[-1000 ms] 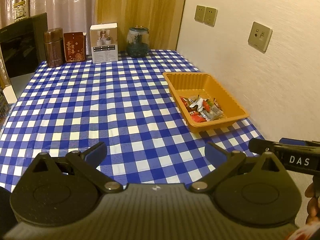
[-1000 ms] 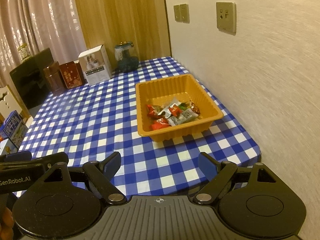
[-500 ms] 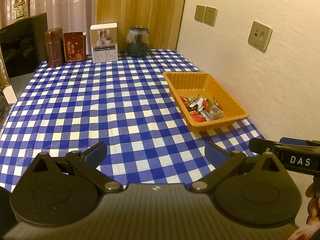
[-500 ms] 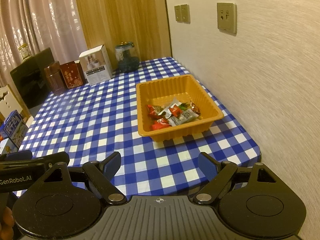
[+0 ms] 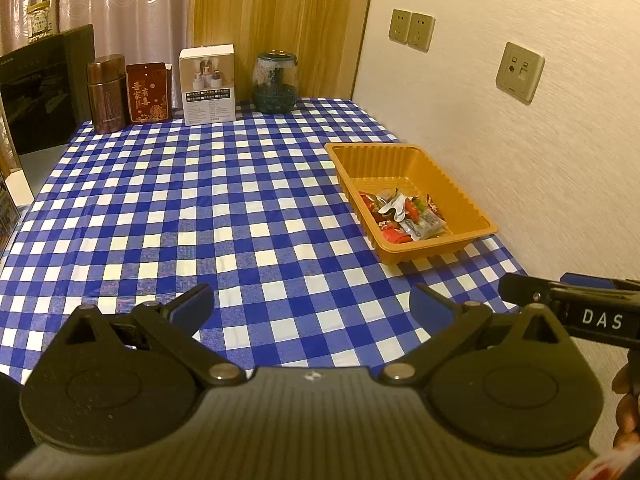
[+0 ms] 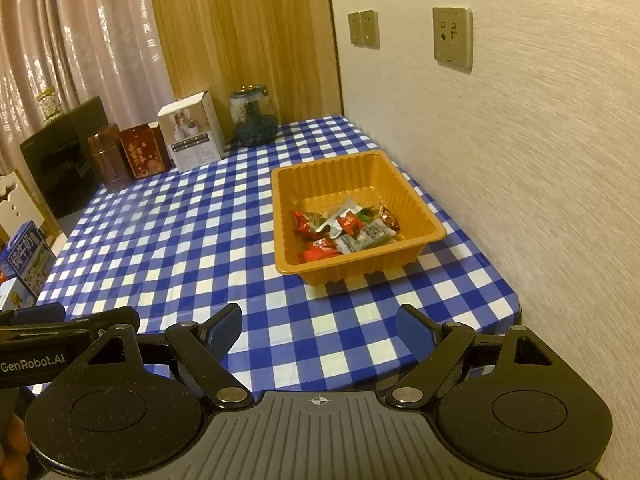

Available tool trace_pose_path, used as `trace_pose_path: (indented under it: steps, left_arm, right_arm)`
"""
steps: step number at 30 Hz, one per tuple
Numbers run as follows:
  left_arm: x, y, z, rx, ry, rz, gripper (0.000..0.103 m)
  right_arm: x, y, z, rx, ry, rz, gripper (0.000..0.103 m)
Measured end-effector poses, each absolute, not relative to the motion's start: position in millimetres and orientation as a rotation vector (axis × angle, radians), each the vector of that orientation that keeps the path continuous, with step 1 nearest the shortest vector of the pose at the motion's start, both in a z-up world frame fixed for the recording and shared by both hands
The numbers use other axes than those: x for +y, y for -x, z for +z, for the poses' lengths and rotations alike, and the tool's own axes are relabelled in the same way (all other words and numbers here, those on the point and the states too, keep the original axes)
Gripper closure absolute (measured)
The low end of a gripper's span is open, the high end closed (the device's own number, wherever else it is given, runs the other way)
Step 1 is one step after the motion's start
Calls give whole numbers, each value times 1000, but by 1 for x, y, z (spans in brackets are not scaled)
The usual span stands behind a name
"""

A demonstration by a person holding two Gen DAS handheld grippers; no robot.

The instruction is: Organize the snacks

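Wrapped snacks (image 6: 346, 227) heaped in the near half of the orange tray (image 6: 400, 182), tray sitting on the blue checked tablecloth (image 5: 192, 208) close to the wall. Left gripper (image 5: 312, 306) spread wide above the near cloth, nothing between the blue pads. Right gripper (image 6: 320, 330) likewise wide apart, gripping nothing, short of the tray. Along the far edge, lined up: brown canister (image 5: 106, 92), red box (image 5: 148, 92), white box (image 5: 207, 84), glass jar (image 5: 275, 82).

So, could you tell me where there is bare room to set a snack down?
The cloth is bare from the tray leftward; the tray's far half is free too. Crowded: the back row around the white box.
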State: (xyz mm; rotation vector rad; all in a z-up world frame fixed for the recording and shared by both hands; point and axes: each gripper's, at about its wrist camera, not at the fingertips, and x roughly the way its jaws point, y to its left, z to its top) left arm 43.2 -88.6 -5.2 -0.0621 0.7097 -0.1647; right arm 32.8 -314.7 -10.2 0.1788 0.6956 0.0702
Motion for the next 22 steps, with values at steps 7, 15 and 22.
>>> trace_pose_path:
  steps: [7, 15, 22]
  left_arm:
    - [-88, -43, -5, 709, 62, -165, 0]
    - [-90, -42, -6, 712, 65, -165, 0]
    - [-88, -41, -6, 697, 76, -164, 0]
  right_arm:
    - [-316, -33, -9, 695, -179, 71, 19]
    - [-315, -33, -10, 695, -179, 71, 19]
    - [-315, -33, -10, 694, -178, 71, 19]
